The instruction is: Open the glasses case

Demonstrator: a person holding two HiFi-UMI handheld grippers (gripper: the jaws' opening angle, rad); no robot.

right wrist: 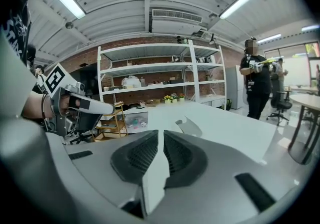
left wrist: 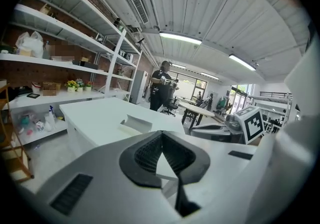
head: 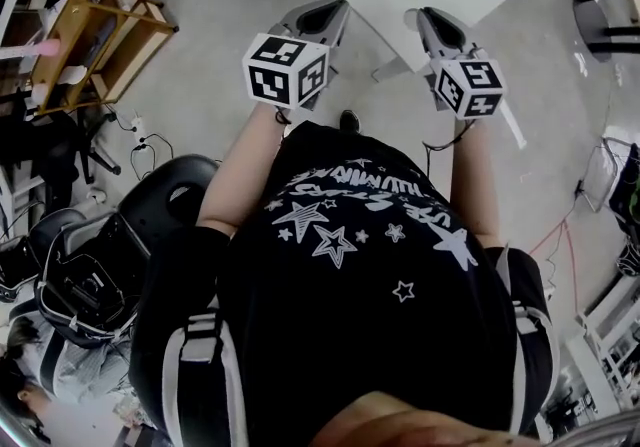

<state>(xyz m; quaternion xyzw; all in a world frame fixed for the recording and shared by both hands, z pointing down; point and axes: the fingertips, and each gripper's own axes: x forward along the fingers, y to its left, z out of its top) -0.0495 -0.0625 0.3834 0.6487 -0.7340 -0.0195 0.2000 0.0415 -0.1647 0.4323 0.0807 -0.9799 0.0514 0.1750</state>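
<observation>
Glasses case: probably the low, pale grey, notched shape (left wrist: 136, 123) lying on the large white rectangular table (left wrist: 95, 118), well ahead of both grippers; too small to tell lid from base.
Left gripper (left wrist: 161, 135): dark ribbed pads touching at the tips, nothing between them.
Right gripper (right wrist: 161, 135): pads all but together, only a thin slit, nothing in it.
Step in hand: judged to be the approach; case untouched, lid not yet lifted.
Doing it well: spread both sets of jaws before arrival; come in low and level; pin the base with one gripper, catch the lid's front lip with the other, lift gently along the hinge arc.
Risk: a light case likely to slide on the smooth tabletop if unpinned.
</observation>
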